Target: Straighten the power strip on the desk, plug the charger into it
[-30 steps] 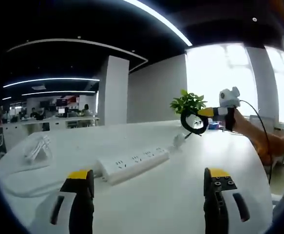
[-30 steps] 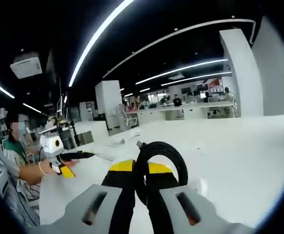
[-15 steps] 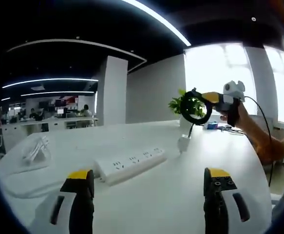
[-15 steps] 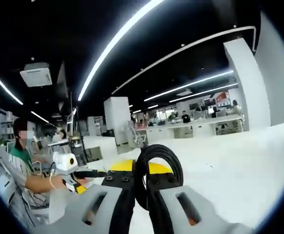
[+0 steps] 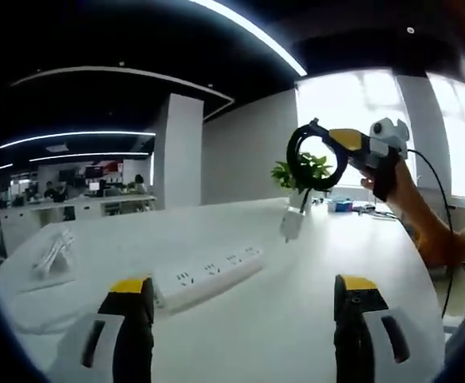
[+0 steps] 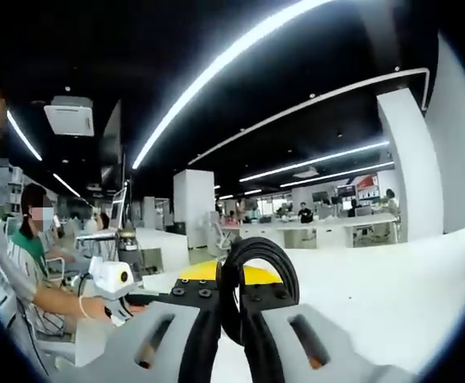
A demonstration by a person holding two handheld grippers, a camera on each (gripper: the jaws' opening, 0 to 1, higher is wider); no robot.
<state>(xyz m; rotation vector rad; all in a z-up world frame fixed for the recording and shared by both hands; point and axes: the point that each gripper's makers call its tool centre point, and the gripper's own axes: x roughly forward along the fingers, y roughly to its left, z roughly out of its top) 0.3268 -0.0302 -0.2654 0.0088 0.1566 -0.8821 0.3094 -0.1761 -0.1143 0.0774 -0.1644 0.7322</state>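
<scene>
Left claw (image 5: 243, 299): jaws stand wide apart, yellow-tipped with black and grey bodies, nothing between them, hovering above the white surface (image 5: 296, 319).

Right claw (image 6: 230, 299): jaws pressed together on a coiled black cable (image 6: 258, 275), a glossy round loop rising between the yellow pads. In the left gripper view the right claw (image 5: 328, 144) is raised above the far part of the surface, and the black cable loop (image 5: 312, 155) stands out from its tips. A small white charger (image 5: 292, 223), blocky in shape, dangles below the loop on a short run of cable, clear of the surface.

Power strip (image 5: 204, 275): long white plastic bar with a row of sockets on top, lying flat on the surface at a slant, ahead of the left claw and just left of the hanging charger, not touching it.

A green potted plant (image 5: 300, 171) stands behind the loop. A pale, loosely folded item (image 5: 53, 251) lies at the surface's left; its nature cannot be told.
</scene>
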